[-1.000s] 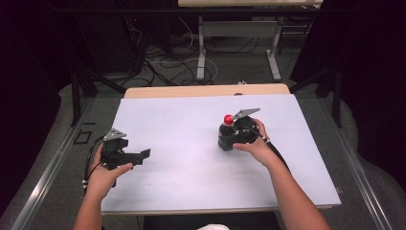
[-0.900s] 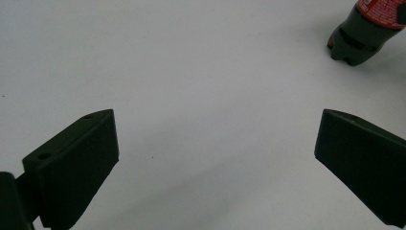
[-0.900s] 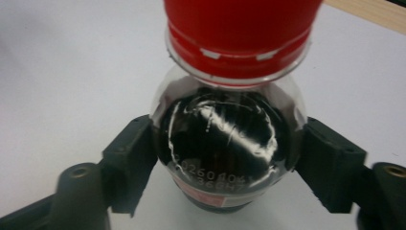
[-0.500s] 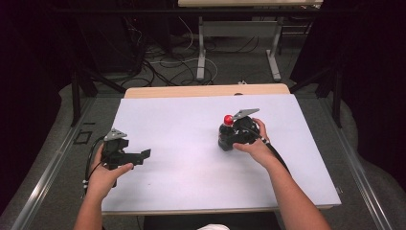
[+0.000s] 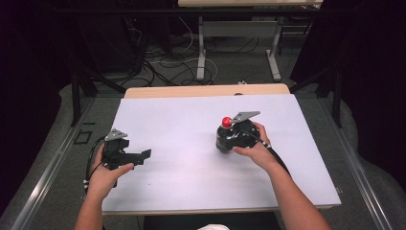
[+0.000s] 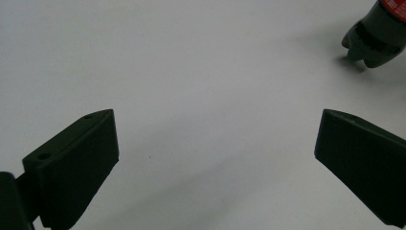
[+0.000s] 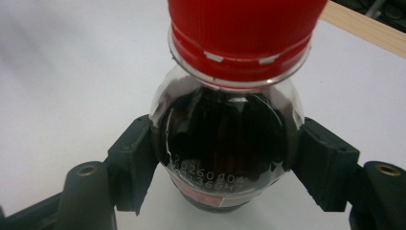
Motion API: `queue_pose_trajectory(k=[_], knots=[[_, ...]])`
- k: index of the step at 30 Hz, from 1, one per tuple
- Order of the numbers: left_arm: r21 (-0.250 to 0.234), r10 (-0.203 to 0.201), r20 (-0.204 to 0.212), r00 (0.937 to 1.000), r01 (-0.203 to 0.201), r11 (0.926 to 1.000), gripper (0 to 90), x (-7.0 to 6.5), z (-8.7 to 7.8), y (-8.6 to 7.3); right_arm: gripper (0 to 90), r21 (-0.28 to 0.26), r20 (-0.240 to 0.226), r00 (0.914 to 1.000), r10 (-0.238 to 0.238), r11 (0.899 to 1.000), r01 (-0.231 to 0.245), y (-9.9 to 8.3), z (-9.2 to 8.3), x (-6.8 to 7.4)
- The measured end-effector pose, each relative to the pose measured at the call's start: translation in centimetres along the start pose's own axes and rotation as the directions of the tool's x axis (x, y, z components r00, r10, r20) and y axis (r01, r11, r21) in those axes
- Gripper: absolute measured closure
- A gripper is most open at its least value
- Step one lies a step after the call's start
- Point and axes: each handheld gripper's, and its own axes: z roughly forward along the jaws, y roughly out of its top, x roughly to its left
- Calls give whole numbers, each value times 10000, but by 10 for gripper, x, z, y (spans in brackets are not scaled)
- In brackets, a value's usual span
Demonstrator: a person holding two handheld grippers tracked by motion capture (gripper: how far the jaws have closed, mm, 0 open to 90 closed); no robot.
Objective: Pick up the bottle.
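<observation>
I read this as a lab or test room set up for recording. My white tabletop stands in a dark space hung with black curtains. Loose cables sprawl over the grey floor behind it, beside the metal legs of another desk, and metal rails run along both sides.
</observation>
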Motion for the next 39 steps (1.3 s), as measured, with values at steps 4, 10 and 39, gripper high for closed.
queue_pose_trajectory(k=[4,10,39], knots=[[-4,22,21,10000,-22,10000,17,-2,0,1,295,116,-469,9988,-163,9998,169,1,-13,15],[-214,385,360,9986,-377,9991,25,-7,-5,5,295,49,-693,9962,-522,9986,527,1,-24,32],[-1314,2324,2716,9339,-2032,9703,175,-111,-15,33,295,4,-2030,9677,-1498,9882,1530,-7,-37,95]])
